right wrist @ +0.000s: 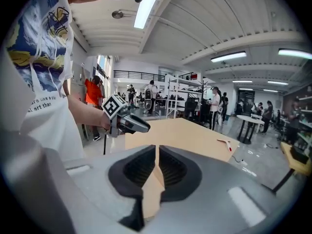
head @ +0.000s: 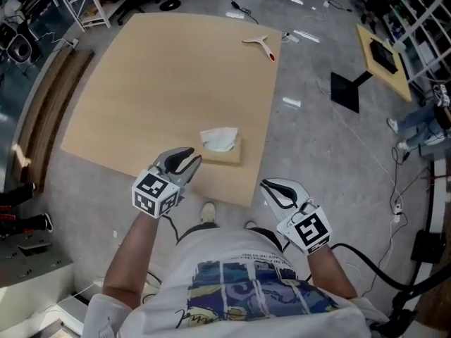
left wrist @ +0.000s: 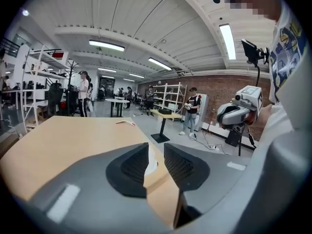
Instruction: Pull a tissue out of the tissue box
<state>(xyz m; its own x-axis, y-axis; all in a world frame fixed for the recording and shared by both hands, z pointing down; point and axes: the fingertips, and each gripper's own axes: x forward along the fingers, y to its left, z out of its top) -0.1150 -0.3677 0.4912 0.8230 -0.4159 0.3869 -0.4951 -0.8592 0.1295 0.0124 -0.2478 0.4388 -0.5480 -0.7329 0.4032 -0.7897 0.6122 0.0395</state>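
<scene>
Your left gripper (head: 192, 157) stands parted and empty just beside the tissue box (head: 230, 158). Your right gripper (head: 266, 186) is clenched empty. A scraper (head: 261, 44) lies well apart.

**A large open lab or workshop hall**

Long strip lights (left wrist: 107, 45) are running along a white ribbed ceiling, and a bare grey concrete floor (head: 317, 160) is spreading around the pale wooden counter (head: 141, 83). Metal shelving racks (left wrist: 170, 97) are standing in front of a brick wall (left wrist: 214, 89). Loose cables (head: 370, 263) are trailing over the floor near a black stand base (head: 344, 90). Several people (left wrist: 84, 92) are standing among other tables (left wrist: 116, 101) farther off.
</scene>
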